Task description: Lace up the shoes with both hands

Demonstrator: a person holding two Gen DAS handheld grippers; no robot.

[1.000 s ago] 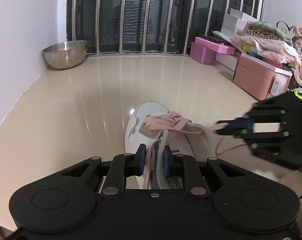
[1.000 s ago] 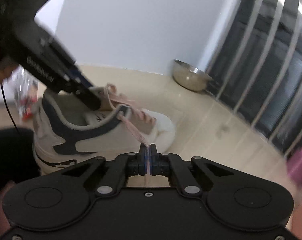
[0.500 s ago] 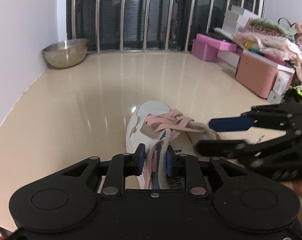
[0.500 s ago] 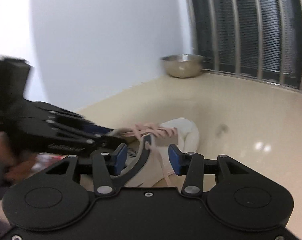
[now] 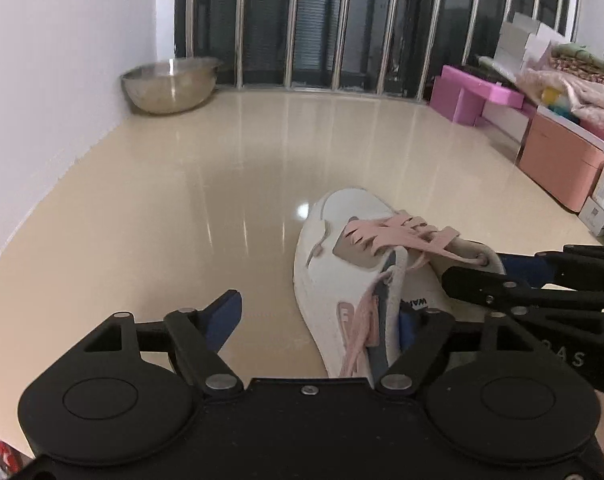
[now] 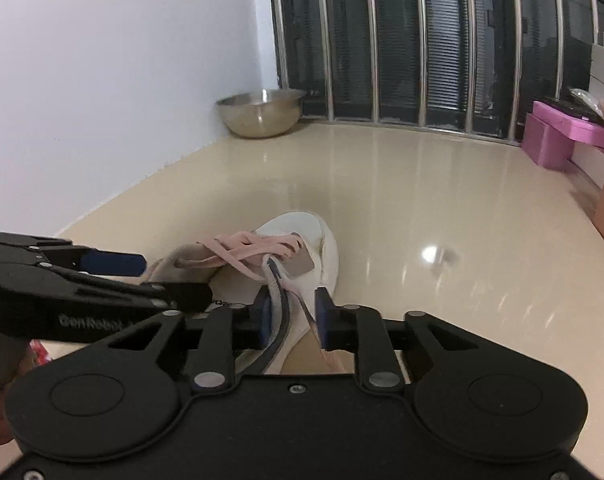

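Shoe (image 5: 334, 264): on floor (image 5: 181, 200), toe to 12, pink lace (image 5: 394, 232) crossed over tongue.
L hand-held gripper (image 5: 318, 320): jaws wide apart, gripping nothing; shoe's side sits betw fingers.
R hand-held gripper (image 6: 289, 312): jaws apart round eyelet edge w/ loose lace end, prob lining up a pinch.

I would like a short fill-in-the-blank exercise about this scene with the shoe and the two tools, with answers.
1. The laces on the white shoe are ____ in colour.
2. The left tool is ____, with its fingers far apart.
3. The metal bowl stands on the floor beside the ____.
4. The right tool is ____, astride the shoe's edge.

Answers: pink; open; wall; open
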